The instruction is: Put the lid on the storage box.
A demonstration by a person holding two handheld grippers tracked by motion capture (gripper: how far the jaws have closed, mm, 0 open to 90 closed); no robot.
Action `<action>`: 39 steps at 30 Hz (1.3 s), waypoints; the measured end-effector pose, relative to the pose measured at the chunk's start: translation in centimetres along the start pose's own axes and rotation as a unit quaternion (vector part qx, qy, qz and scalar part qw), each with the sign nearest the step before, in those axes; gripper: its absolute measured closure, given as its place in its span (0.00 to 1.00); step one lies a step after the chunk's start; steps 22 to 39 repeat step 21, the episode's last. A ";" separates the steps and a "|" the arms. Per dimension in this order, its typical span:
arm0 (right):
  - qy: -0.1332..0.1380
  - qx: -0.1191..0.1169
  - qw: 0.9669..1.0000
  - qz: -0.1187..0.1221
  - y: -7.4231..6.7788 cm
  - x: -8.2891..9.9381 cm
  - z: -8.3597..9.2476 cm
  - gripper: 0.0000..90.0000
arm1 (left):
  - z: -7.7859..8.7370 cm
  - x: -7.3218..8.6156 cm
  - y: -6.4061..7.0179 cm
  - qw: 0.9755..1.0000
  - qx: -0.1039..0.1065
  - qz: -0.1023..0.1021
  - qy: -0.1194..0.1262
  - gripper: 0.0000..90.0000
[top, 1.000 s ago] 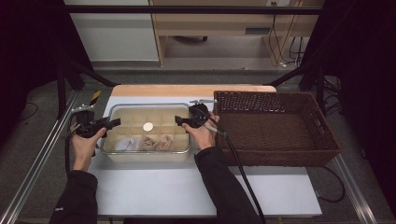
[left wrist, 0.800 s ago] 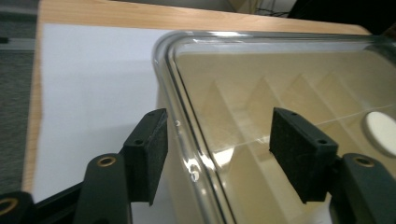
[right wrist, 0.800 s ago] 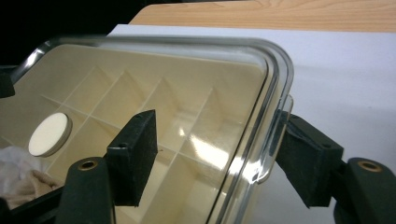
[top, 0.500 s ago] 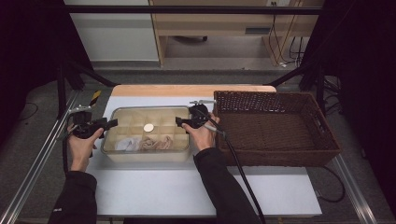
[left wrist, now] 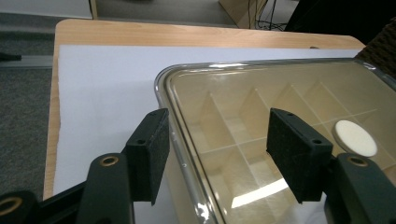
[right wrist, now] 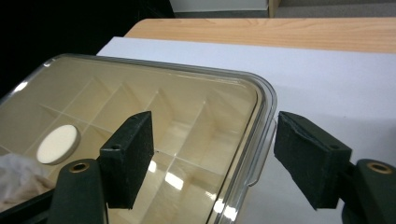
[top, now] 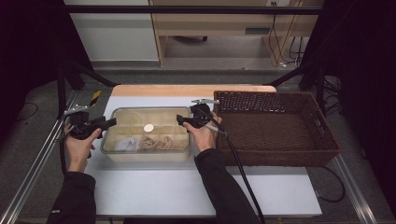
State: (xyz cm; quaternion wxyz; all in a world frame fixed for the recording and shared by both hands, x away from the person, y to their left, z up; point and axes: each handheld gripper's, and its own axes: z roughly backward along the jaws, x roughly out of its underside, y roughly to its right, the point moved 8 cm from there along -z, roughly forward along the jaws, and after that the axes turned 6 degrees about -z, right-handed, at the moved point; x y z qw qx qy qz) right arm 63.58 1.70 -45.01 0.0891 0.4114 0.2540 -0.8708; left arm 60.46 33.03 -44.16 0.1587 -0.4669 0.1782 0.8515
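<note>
1. Clear lidded box (top: 146,135): on the white table sheet (top: 187,186), just beside the wicker basket (top: 275,128); divided compartments, a white disc (top: 148,127) and cloth items inside.
2. Left gripper (top: 106,124): jaws apart, straddling the box's left lid rim (left wrist: 180,154), not pressing.
3. Right gripper (top: 183,120): jaws apart, straddling the right rim (right wrist: 261,135), one over the lid, one outside.
4. Handling: likely a two-sided lid grip; close both evenly and lift level.
5. Clearance: open sheet in front and behind; basket wall crowds the right side.
</note>
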 end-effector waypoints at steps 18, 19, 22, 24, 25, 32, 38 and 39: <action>-0.019 -0.031 0.997 0.070 -0.4 1.5 5.8 0.65 | 2.6 0.9 7.2 0.998 0.033 -0.055 0.028 0.59; -0.021 -0.037 0.996 0.079 -0.6 2.0 6.5 0.69 | 2.9 1.2 7.9 0.997 0.035 -0.059 0.032 0.60; -0.023 -0.042 0.996 0.081 -0.7 2.2 6.8 0.70 | 3.2 1.4 8.2 0.997 0.036 -0.061 0.034 0.61; -0.023 -0.042 0.996 0.081 -0.7 2.2 6.8 0.70 | 3.2 1.4 8.2 0.997 0.036 -0.061 0.034 0.61; -0.023 -0.042 0.996 0.081 -0.7 2.2 6.8 0.70 | 3.2 1.4 8.2 0.997 0.036 -0.061 0.034 0.61; -0.023 -0.042 0.996 0.081 -0.7 2.2 6.8 0.70 | 3.2 1.4 8.2 0.997 0.036 -0.061 0.034 0.61; -0.023 -0.042 0.996 0.081 -0.7 2.2 6.8 0.70 | 3.2 1.4 8.2 0.997 0.036 -0.061 0.034 0.61; -0.023 -0.042 0.996 0.081 -0.7 2.2 6.8 0.70 | 3.2 1.4 8.2 0.997 0.036 -0.061 0.034 0.61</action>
